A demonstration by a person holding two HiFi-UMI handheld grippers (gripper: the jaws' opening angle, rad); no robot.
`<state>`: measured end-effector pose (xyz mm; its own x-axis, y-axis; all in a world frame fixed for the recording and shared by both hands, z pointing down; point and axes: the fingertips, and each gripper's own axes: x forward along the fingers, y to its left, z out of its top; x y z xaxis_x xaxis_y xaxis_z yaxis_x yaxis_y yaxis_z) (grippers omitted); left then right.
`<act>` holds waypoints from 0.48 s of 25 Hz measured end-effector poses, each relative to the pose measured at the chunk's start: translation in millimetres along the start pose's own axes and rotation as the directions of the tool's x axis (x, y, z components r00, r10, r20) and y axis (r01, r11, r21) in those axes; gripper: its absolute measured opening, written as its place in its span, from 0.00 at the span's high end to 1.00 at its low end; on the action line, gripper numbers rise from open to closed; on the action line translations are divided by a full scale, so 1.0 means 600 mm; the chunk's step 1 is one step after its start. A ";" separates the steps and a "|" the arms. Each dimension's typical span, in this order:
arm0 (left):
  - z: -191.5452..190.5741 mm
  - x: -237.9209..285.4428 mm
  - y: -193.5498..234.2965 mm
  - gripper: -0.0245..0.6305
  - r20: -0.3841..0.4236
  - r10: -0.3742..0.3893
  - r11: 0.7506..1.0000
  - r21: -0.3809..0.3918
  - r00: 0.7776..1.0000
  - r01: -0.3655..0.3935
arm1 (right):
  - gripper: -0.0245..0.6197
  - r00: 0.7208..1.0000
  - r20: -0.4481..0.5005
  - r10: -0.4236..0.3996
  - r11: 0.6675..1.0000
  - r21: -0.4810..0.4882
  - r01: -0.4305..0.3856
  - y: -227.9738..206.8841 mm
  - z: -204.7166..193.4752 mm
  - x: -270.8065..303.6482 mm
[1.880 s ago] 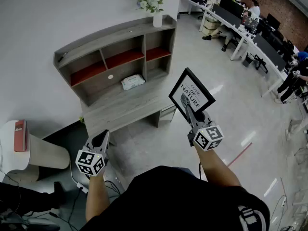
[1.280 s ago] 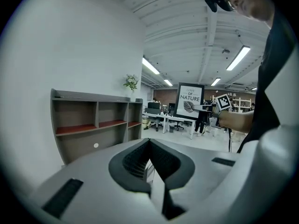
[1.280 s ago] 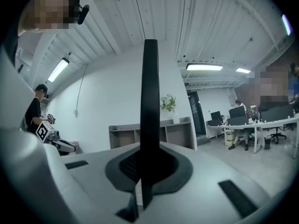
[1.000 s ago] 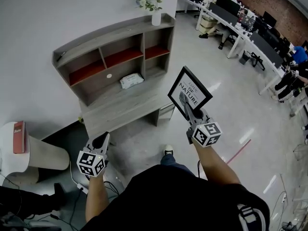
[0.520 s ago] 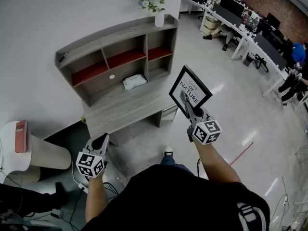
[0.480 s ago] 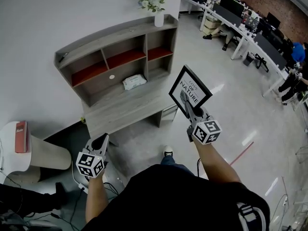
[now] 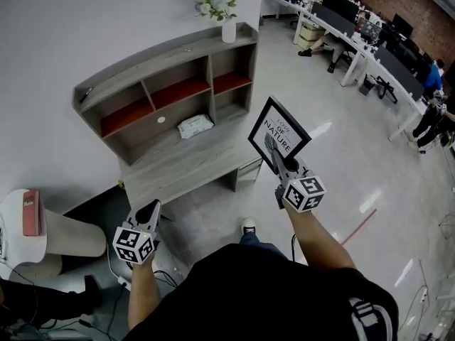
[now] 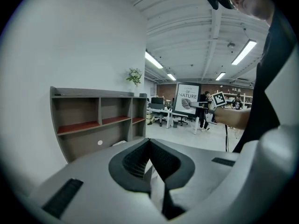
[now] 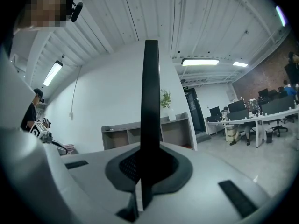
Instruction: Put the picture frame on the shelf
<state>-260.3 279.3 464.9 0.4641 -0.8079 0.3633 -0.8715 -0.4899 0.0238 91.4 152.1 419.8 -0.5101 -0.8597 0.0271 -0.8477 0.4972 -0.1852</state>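
Note:
The picture frame (image 7: 279,135) is black with a white print and stands upright in the air, right of the shelf's desk top. My right gripper (image 7: 276,158) is shut on the frame's lower edge. In the right gripper view the picture frame (image 9: 150,101) shows edge-on as a dark bar between the jaws. The grey shelf (image 7: 160,62) with red-lined compartments stands against the white wall ahead. My left gripper (image 7: 152,207) hangs low at the left, shut with nothing in it, well short of the shelf (image 8: 93,118). From there the picture frame (image 8: 187,98) shows at the right.
A white vase of flowers (image 7: 227,28) stands on the shelf's top right corner. A white packet (image 7: 195,125) lies in the lower compartment. At the left, a round white table (image 7: 53,234) carries a red book (image 7: 30,212). Office desks (image 7: 355,41) with people fill the upper right.
The person has stepped closer to the shelf and a shoe has come into view on the floor. Both grippers have gone along, with the frame still held upright in the right one.

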 end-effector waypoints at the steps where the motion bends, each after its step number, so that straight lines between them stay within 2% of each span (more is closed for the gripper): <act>1: 0.002 0.008 0.001 0.93 0.000 -0.001 1.000 -0.001 1.000 0.001 | 0.93 1.000 -0.002 -0.001 1.000 -0.006 0.001 -0.005 0.000 0.004; 12: 0.012 0.100 0.009 0.93 -0.022 -0.014 1.000 -0.021 1.000 0.013 | 0.93 1.000 -0.023 -0.004 1.000 -0.029 0.003 -0.074 0.002 0.068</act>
<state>-235.7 225.8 480.2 0.4722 -0.7937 0.3835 -0.8685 -0.4934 0.0481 108.4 94.6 427.9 -0.5100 -0.8587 0.0504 -0.8531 0.4975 -0.1569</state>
